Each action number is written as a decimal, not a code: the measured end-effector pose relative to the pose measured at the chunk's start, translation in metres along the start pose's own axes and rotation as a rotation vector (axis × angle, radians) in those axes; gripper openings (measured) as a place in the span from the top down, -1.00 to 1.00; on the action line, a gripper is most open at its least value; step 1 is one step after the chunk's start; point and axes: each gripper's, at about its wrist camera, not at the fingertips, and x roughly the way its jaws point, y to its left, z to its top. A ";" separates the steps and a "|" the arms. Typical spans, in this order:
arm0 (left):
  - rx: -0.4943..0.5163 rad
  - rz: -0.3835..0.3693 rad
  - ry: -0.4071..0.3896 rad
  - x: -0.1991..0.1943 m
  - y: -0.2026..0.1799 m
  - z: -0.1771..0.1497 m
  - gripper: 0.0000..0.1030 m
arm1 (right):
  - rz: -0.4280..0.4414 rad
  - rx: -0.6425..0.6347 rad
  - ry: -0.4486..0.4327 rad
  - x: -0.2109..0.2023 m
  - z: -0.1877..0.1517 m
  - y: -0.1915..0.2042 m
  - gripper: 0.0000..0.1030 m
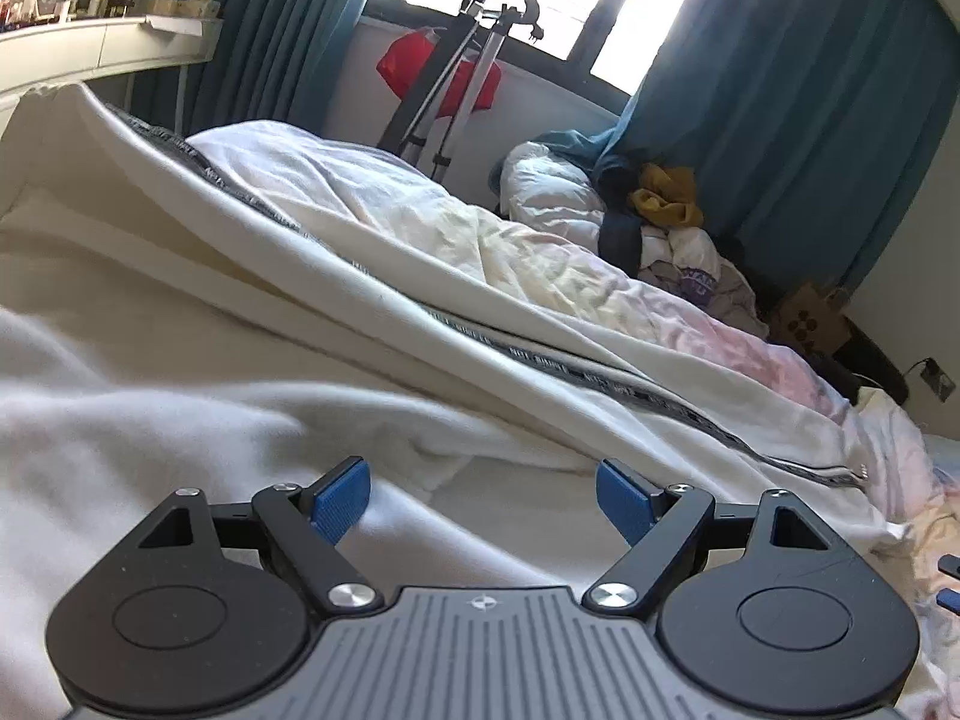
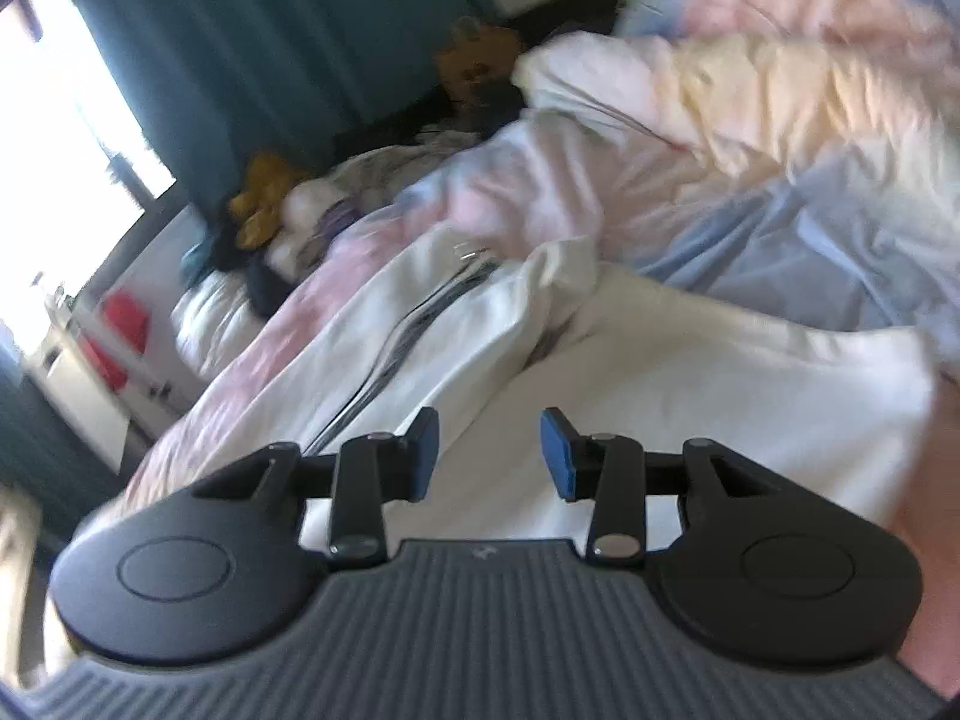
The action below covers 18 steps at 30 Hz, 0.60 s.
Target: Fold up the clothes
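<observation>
Left wrist view, read from its left edge: cream zip-up garment [image 1: 252, 276] fills the left and centre of the frame, spread low over the bed, with its printed zipper tape [image 1: 540, 354] running diagonally from upper left down to lower right. Left gripper [image 1: 483, 501] sits at bottom centre, jaws wide apart, nothing between the blue pads [image 1: 339, 498], fabric just under them. Rumpled pastel duvet [image 1: 540, 264] lies beyond the zipper at centre right; a pile of other clothes [image 1: 660, 210] sits at the right against the teal curtain [image 1: 810, 120]. Right wrist view, tilted and motion-blurred: the same garment [image 2: 690, 372] takes up the centre and lower right, its zipper [image 2: 414, 324] left of centre and one edge near the right border. Right gripper [image 2: 489, 456] at bottom centre, jaws apart, holding nothing, cloth below. Whether the garment is laid out for folding or already partly folded, cannot tell. Risks, as judged: cream cloth on pale bedding gives poor contrast, so a pinch could catch the duvet along with the garment. Soft, uneven bedding may let a fold slump or skew. A grip on only one layer near the zipper could pull the front open. Blur suggests a fast-moving right side; a rushed grab could miss the edge.
</observation>
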 end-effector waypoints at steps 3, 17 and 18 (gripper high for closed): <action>0.042 0.011 -0.002 -0.021 -0.005 -0.008 -0.64 | 0.034 -0.087 0.014 -0.019 -0.012 0.010 0.19; -0.101 0.074 0.003 -0.142 0.047 0.001 -0.70 | 0.085 -0.099 0.048 -0.056 -0.028 -0.004 0.05; -0.148 0.083 0.006 -0.149 0.057 0.005 -0.70 | 0.085 -0.061 0.045 -0.056 -0.027 -0.010 0.03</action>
